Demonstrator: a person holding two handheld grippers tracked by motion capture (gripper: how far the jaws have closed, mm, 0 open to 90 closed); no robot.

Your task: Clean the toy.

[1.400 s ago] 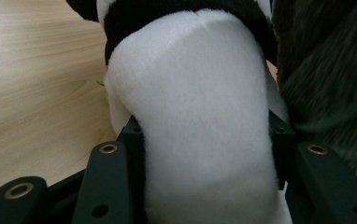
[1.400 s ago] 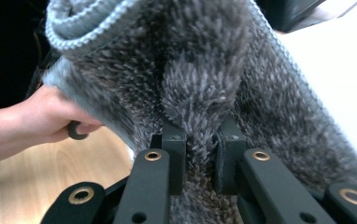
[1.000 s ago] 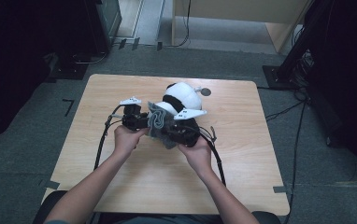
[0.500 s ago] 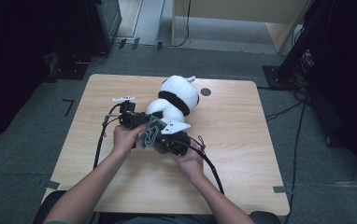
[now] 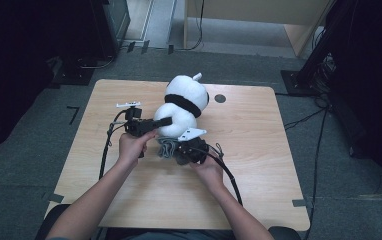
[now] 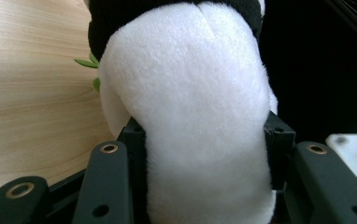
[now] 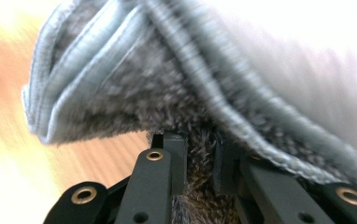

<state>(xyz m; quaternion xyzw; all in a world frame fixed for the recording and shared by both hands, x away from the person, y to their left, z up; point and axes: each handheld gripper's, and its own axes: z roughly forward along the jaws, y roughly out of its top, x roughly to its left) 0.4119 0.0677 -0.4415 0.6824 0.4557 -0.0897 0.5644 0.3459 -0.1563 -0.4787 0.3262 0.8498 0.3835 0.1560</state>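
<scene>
We see the plush panda point(image 5: 184, 102) lying mid-worktop point(image 5: 259, 150), blocking any straight pass from the near edge toward the far edge there. The grey cloth point(image 5: 171, 148) bunches just in front of it, between the left tool point(image 5: 166, 121) and right tool point(image 5: 179, 150). Bare boards lie open to the right, left and near side; a dark round spot point(image 5: 220, 98) sits flush beside the panda.

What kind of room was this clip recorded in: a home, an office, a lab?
Probably a lab or recording studio, not a home. A lone wooden table stands on grey carpet with black tape marks, cables trail across the floor, and dark equipment stands surround it.
</scene>
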